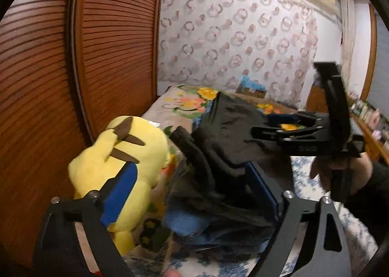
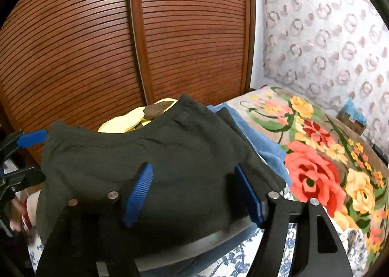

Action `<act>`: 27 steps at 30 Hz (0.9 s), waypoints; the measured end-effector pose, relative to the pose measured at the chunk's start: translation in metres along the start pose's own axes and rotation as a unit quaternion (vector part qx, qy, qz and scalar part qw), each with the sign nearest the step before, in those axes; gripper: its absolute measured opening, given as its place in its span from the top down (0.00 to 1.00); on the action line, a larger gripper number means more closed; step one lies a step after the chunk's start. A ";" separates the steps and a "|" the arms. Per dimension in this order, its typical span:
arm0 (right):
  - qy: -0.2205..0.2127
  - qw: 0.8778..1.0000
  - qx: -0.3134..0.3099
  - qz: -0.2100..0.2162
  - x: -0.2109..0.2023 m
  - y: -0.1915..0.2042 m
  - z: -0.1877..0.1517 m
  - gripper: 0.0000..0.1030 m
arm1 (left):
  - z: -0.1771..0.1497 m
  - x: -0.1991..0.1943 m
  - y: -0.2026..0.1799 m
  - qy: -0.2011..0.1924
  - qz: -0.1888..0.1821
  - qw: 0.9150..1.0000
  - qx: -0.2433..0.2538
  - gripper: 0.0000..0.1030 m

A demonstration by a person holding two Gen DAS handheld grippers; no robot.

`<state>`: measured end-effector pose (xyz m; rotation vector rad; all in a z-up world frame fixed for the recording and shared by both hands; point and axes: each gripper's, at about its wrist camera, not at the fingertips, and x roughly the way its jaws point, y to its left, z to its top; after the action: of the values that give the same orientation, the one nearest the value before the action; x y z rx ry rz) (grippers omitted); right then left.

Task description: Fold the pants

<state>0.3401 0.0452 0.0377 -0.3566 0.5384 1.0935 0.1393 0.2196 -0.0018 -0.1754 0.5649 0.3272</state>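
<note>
The dark grey pants (image 2: 170,145) lie folded in a heap on the bed, on top of a blue cloth (image 2: 257,136). My right gripper (image 2: 192,167) is open, its blue pads (image 2: 139,192) wide apart, with the pants' near edge lying loose between and around them. In the left wrist view the pants (image 1: 231,131) sit in the middle. My left gripper (image 1: 190,167) is wide open around their near end, and its pads (image 1: 119,194) do not press on the cloth. The right gripper (image 1: 269,126) comes in from the right, held by a hand. The left gripper (image 2: 31,155) shows at the left edge.
A yellow plush toy (image 1: 121,155) lies left of the pants, against the louvred wooden wardrobe doors (image 1: 73,58). A floral blanket (image 2: 316,167) covers the bed to the right. Below the pile is a blue-and-white sheet (image 2: 238,262). A curtain hangs behind the bed.
</note>
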 end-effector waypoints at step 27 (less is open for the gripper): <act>-0.034 0.998 0.033 -0.049 -0.096 0.056 -0.051 0.13 | -0.014 -0.040 -0.025 0.004 0.008 0.999 0.044 0.00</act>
<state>0.2440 -0.0291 0.0509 -0.2841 0.4912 0.9874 0.1095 0.1825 0.0100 -0.0861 0.5870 0.3173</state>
